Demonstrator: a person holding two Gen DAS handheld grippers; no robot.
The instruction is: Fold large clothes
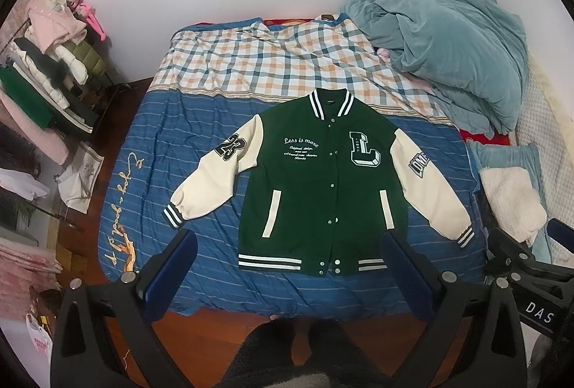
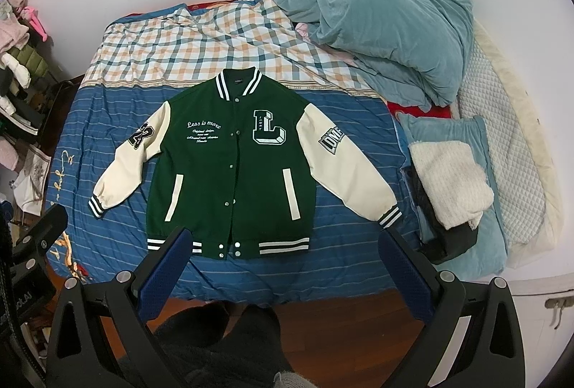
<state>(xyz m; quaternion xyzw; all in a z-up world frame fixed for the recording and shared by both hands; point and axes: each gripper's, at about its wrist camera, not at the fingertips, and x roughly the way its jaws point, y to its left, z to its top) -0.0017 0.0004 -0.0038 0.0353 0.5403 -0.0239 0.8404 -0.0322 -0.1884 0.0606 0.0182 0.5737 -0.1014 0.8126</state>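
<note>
A green varsity jacket (image 1: 315,180) with cream sleeves lies flat, face up and buttoned, on the blue striped bed cover (image 1: 150,144); both sleeves are spread out to the sides. It also shows in the right wrist view (image 2: 233,165). My left gripper (image 1: 287,241) is open and empty, held above the bed's near edge in front of the jacket's hem. My right gripper (image 2: 283,237) is open and empty, also just in front of the hem. The right gripper's body shows at the left wrist view's right edge (image 1: 520,266).
A rumpled teal duvet (image 2: 380,22) is heaped at the bed's far right, with a checked sheet (image 2: 201,40) behind the jacket. Folded white and teal textiles (image 2: 448,180) lie to the right. A cluttered clothes rack (image 1: 46,75) stands left. Wooden floor (image 2: 340,316) lies below.
</note>
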